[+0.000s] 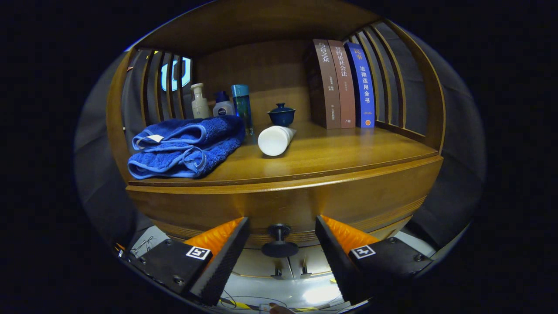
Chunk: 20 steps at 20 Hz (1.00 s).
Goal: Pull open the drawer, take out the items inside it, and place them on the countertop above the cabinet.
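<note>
A wooden cabinet fills the view, its drawer front (287,205) closed below the countertop (331,157). A dark round drawer knob (279,243) sticks out from the drawer front. My gripper (281,242) is open, its two fingers standing either side of the knob with a gap on each side. On the countertop lie a folded blue towel (185,148) and a white tube (275,139) on its side, both beyond the fingers.
At the back of the shelf stand a pump bottle (199,102), a small white bottle (223,106), a blue bottle (242,104) and a dark blue lidded cup (281,115). Three books (344,85) stand upright at the right. Slatted wooden sides close the shelf.
</note>
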Tool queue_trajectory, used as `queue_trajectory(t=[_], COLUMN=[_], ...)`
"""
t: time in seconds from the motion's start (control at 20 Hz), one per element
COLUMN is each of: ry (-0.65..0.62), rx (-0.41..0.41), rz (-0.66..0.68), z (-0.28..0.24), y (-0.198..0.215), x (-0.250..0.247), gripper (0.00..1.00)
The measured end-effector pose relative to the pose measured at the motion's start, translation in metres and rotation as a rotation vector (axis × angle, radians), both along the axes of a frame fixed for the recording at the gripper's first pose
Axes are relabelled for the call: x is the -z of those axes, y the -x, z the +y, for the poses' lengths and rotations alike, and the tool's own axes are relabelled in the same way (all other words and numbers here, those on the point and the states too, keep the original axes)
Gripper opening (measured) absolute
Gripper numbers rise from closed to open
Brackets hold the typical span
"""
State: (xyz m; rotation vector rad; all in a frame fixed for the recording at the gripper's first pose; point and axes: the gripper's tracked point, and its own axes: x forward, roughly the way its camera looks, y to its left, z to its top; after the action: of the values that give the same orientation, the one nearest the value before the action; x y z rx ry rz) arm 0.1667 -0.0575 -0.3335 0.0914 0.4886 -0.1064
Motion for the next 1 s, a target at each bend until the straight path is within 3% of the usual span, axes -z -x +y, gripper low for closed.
queue_trajectory(t=[0.2, 0.45, 1.0], ry=[-0.002, 0.034, 0.139], rx=[-0.011, -0.018, -0.055], rz=[0.003, -0.07, -0.356], z=[0.0, 0.0, 0.019], y=[0.001, 0.007, 0.071], x=[-0.004, -0.045, -0.24], gripper=[1.0, 0.99, 0.99])
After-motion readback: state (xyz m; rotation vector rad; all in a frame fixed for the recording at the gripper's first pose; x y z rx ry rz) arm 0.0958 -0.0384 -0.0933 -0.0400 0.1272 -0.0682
